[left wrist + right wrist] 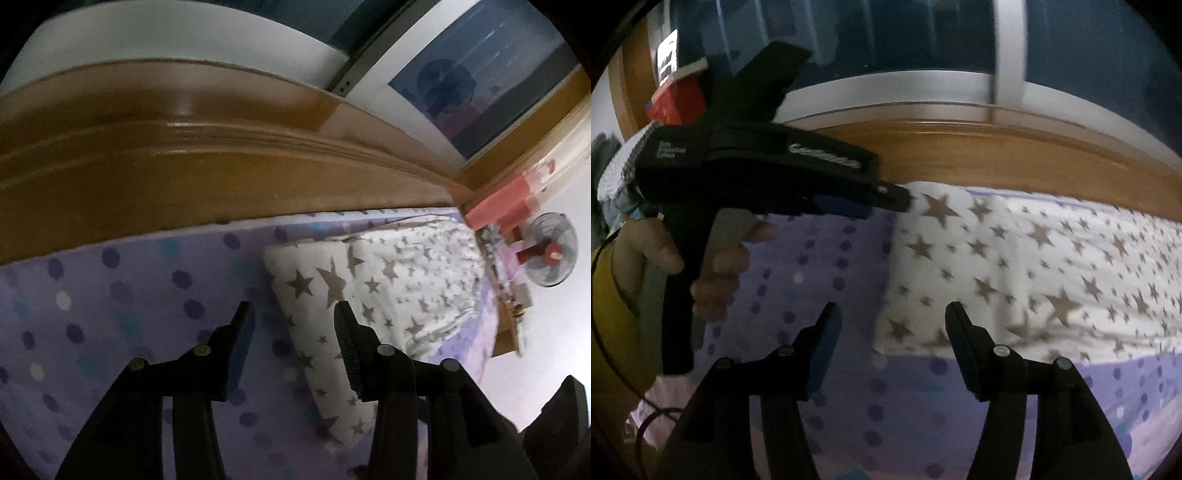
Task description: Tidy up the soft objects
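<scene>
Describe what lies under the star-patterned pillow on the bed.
The star-patterned pillow rests on a purple polka-dot sheet, visible all around it. The sheet directly beneath is covered, so anything tucked there cannot be seen.

The soft white pillow [373,291] is showing grey-brown stars of mixed sizes. The lilac bed sheet [122,295] under it is carrying purple, teal and white dots. The glossy wooden headboard [184,155] is glowing honey-brown. Both black plastic grippers, left [291,314] and right [892,314], are wearing blue pads.
</scene>
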Demonstrator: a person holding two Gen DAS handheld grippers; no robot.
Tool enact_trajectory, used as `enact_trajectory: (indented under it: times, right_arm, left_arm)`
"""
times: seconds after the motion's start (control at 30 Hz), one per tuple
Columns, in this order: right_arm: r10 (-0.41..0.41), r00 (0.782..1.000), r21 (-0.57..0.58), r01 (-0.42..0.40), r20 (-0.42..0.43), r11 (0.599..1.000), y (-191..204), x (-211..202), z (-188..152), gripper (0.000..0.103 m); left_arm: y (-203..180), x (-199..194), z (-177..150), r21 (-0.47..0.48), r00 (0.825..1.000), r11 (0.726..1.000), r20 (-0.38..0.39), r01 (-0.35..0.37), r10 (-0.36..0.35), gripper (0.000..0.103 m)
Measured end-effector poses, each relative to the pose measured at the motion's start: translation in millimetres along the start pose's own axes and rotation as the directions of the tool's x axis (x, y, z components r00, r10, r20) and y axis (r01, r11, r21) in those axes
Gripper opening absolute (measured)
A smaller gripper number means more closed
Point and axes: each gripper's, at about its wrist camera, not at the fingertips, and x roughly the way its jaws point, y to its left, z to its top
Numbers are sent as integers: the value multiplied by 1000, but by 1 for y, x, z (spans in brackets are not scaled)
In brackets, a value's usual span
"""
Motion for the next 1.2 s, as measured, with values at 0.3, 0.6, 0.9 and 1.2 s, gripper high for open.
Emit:
enact_trajectory:
  times: [0.3, 0.6, 0.9, 1.2]
  right_arm:
    - [-35, 996, 15, 37, -87, 999, 1, 40, -10, 59]
    - [-82, 995, -43, 80, -51, 996, 7, 39, -19, 60]
    - [-52, 998, 47, 53, -32, 997, -19, 30, -18, 21]
    - [84, 995, 158, -92, 56, 983, -54, 0, -18, 13]
  left_arm:
    - [2, 20, 5, 12, 998, 998, -12, 67, -67, 45]
    - [10, 33, 4, -5, 994, 994, -14, 108, -108, 45]
    - [2, 39, 8, -24, 999, 999, -14, 30, -30, 29]
    - [-31, 25, 14, -2, 998, 998, 10, -58, 58, 23]
